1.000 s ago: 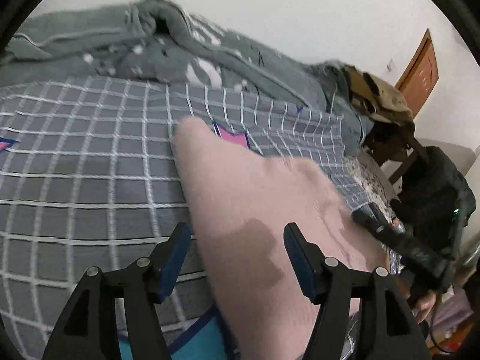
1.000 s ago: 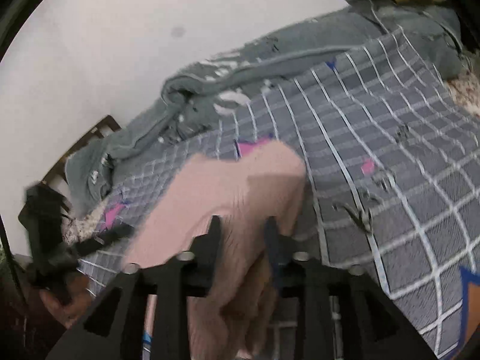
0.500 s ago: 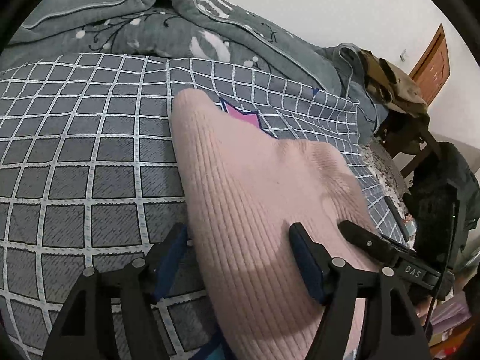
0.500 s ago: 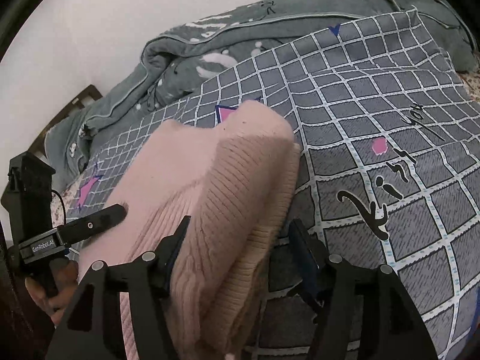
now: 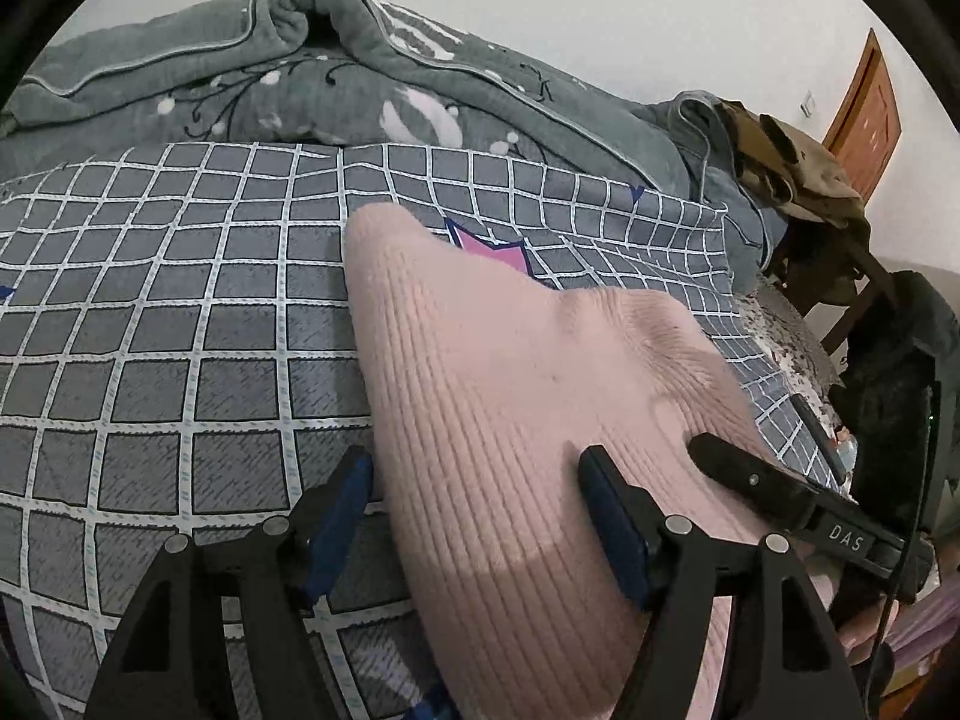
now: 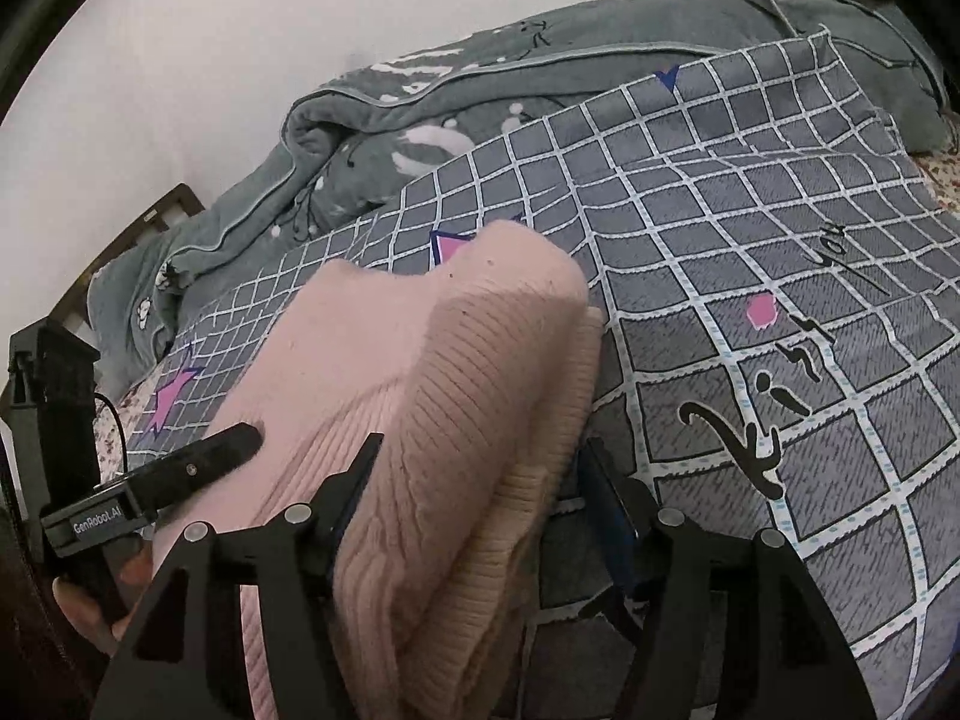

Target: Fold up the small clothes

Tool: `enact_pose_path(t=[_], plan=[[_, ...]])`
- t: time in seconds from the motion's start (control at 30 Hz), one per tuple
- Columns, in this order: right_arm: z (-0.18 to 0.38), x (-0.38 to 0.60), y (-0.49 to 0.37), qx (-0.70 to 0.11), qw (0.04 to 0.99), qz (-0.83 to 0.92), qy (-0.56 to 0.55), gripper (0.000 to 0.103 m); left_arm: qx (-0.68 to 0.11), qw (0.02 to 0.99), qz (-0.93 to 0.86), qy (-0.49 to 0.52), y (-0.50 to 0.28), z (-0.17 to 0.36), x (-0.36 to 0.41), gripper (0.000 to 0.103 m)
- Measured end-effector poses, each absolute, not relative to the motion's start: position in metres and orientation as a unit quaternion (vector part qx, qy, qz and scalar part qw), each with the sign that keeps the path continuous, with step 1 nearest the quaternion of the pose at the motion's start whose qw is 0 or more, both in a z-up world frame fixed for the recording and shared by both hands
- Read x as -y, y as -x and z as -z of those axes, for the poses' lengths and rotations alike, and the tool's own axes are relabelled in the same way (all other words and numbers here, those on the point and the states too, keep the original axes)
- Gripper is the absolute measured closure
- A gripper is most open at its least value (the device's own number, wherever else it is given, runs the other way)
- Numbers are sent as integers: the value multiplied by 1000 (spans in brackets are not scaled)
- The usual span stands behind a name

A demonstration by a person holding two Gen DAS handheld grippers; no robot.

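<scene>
Fingers [image 5: 354,480] of both grippers just spread apart, straddling pink knit sweater [image 5: 510,372] ungripped, on checked bedspread [image 5: 180,312]

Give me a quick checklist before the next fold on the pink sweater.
1. Left gripper released: ok, jaws stand apart, the pads do not press the pink sweater between them.
2. Right gripper released: ok, jaws have just been opening; the folded edge lies between them unpinched.
3. Sweater resting on the checked bedspread: ok, it lies flat, not lifted.
4. Fold layers stacked: ok, doubled layers show at the right edge in the right wrist view.
5. Near hem of the sweater aligned: cannot tell, hidden below both grippers.
6. Grey blanket apart from the sweater: ok, it lies bunched behind.
</scene>
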State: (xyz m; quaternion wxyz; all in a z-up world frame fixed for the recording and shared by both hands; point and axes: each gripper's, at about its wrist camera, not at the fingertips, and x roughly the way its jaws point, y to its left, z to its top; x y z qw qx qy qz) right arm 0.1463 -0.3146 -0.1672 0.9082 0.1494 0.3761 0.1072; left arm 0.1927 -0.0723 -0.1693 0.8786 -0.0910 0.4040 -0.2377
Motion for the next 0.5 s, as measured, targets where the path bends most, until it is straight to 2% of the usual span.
enact_pose_path(t=[0.2,0.23,0.5], plan=[[163,314,-147,-371,911,-101,-146,42,-401,880,238,93,-192,169,70,33],[164,314,-147,-372,911,-102,-149,44,-401,880,237,92,-193,169,70,34],[169,315,-150,-404,895,-113,-152,47,-400,881,238,91,-191,169,71,34]])
